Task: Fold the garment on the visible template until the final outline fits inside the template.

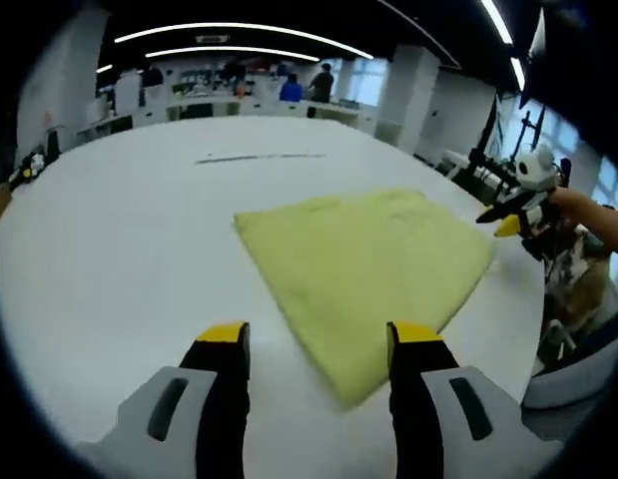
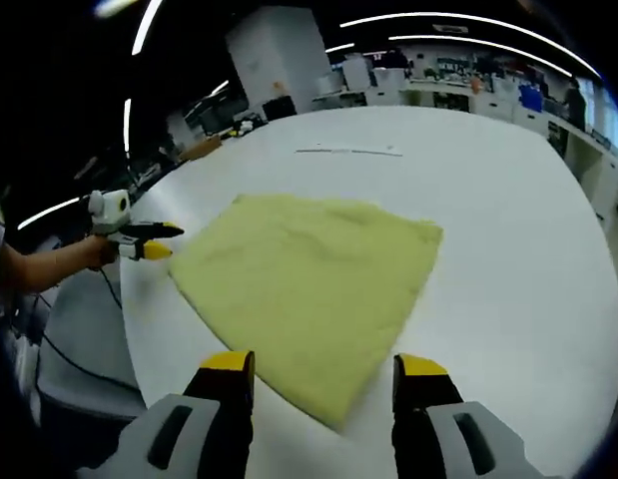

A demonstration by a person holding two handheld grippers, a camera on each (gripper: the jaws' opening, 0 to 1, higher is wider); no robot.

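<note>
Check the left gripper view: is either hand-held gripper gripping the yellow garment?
No. The left hand-held gripper is open above the garment, and the right hand-held gripper sits off its far edge.

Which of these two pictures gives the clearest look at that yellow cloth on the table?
The right gripper view: the yellow cloth lies large and near the middle, all its edges in sight on the white table. The left gripper view also shows the yellow cloth whole, but smaller, with its near corner close beside the left gripper.

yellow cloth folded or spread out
Lying flat on the white table; the yellow cloth has neat straight edges and no sleeves showing. Layers underneath: cannot tell.
</note>
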